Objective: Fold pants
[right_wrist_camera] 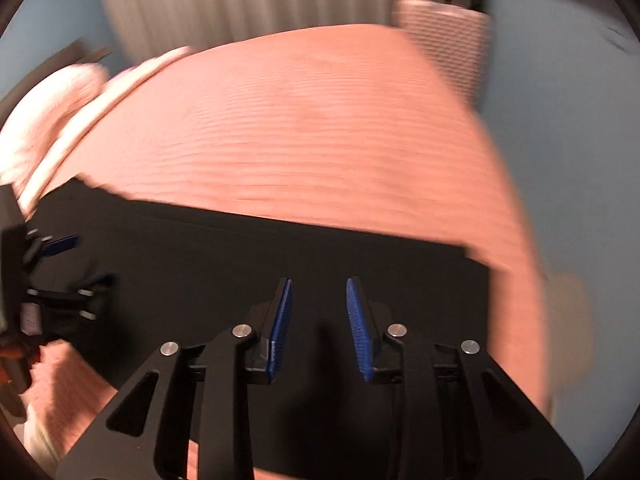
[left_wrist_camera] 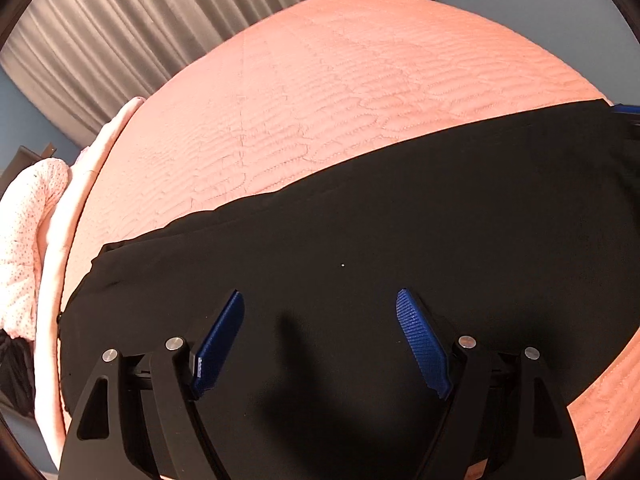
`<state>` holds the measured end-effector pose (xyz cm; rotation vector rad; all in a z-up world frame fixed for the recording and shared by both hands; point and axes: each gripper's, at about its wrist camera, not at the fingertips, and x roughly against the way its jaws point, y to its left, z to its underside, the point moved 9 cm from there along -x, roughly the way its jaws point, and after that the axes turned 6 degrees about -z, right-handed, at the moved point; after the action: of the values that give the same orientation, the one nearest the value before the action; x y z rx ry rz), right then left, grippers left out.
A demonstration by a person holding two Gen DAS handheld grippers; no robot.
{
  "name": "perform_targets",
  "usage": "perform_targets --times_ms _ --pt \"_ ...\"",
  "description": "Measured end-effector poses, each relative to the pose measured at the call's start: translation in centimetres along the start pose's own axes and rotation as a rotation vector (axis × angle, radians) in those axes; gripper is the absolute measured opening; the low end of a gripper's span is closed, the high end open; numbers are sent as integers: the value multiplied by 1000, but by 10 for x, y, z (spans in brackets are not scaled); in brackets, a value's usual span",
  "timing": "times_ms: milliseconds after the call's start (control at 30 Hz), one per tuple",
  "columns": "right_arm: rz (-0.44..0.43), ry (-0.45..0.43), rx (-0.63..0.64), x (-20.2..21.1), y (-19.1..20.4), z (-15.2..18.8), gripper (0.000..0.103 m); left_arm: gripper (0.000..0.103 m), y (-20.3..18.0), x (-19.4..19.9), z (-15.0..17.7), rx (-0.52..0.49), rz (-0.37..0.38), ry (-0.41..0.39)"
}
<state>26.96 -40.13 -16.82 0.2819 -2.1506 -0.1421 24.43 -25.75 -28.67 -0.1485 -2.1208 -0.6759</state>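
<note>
Your pants (left_wrist_camera: 400, 220) lie flat as one long black band across the bed (left_wrist_camera: 320, 80), looks folded lengthwise only, cross folds left; left gripper (left_wrist_camera: 320, 300) gapes wide, right gripper (right_wrist_camera: 319, 286) part open, both empty above cloth.

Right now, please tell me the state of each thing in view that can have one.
Black pants: lying flat across the bed, in a long strip.
Left hand-held gripper: open wide above the pants, nothing between its pads.
Right hand-held gripper: partly open, holding nothing.
Pink bedspread: spread smooth.
Curtain: drawn closed.
</note>
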Motion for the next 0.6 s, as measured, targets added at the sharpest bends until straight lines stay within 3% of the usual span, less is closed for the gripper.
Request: perform_targets --times_ms 133,333,467,600 --pt "-112 64 259 -52 81 -35 28 77 20 4 12 16 -16 -13" --pt "-285 183 459 -118 177 -66 28 77 77 4 41 108 -75 8" --pt "-316 263 553 -160 220 -69 27 77 107 -6 59 145 -97 32" --pt "-316 234 582 -168 233 -81 32 77 125 -14 66 174 -91 28"
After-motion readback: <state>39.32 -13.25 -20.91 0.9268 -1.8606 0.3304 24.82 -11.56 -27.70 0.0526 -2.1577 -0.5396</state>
